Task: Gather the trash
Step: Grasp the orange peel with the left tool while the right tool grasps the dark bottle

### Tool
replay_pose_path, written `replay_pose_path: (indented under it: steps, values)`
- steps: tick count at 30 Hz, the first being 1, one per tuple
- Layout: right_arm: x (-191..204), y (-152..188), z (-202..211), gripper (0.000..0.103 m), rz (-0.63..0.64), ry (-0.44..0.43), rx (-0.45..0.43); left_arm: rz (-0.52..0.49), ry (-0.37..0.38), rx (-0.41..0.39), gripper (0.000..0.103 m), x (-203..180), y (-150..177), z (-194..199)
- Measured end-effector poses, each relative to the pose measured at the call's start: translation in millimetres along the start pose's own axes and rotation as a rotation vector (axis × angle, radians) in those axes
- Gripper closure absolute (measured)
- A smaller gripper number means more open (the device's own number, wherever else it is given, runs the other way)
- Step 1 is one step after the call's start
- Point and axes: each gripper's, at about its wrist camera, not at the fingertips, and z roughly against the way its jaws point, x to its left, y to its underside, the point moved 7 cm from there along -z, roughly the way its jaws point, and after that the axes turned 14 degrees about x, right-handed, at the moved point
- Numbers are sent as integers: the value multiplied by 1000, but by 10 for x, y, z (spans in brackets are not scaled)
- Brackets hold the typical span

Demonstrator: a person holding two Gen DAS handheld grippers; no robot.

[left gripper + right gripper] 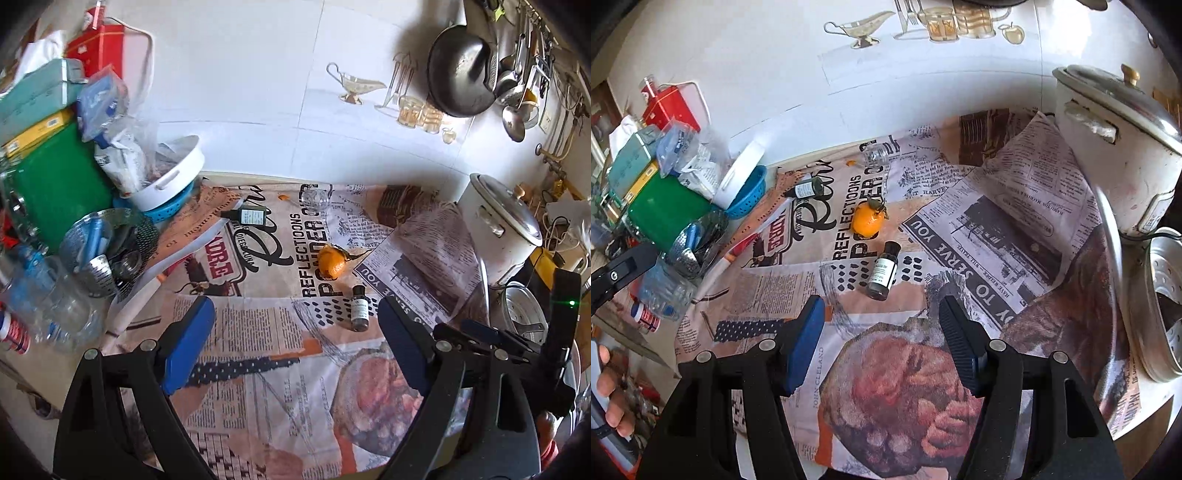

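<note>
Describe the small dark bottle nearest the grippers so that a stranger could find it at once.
Start at the newspaper-covered counter and find the orange fruit in its middle. Just in front of it lies the small dark bottle with a black cap and white label. The other dark bottle lies farther back, near the blue colander.

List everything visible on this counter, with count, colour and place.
small dark glass bottle with white label: 2, nearest one ahead of the grippers; other lying far left
orange citrus peel: 1, orange, mid-sheet
clear glass jar: 1, lying by wall
newspaper-print sheet: covers the counter
white pot with metal lid: 1, right
blue perforated basket: 1, left
green box: 1, left
left gripper: open
right gripper: open
</note>
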Motion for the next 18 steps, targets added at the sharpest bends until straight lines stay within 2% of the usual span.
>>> replay_pose_path:
  steps: [10,16,18]
  values:
    - [-10,-403,-991,45,-123,29,126,-106,27,118,13,235,-528,-828]
    - [-33,-370,-1389,59,-168,30,199,-163,26,209,13,242,-592,-1342]
    - [-9,-348,-1458,68,-148,50,210,-177,35,228,13,201,-609,-1469]
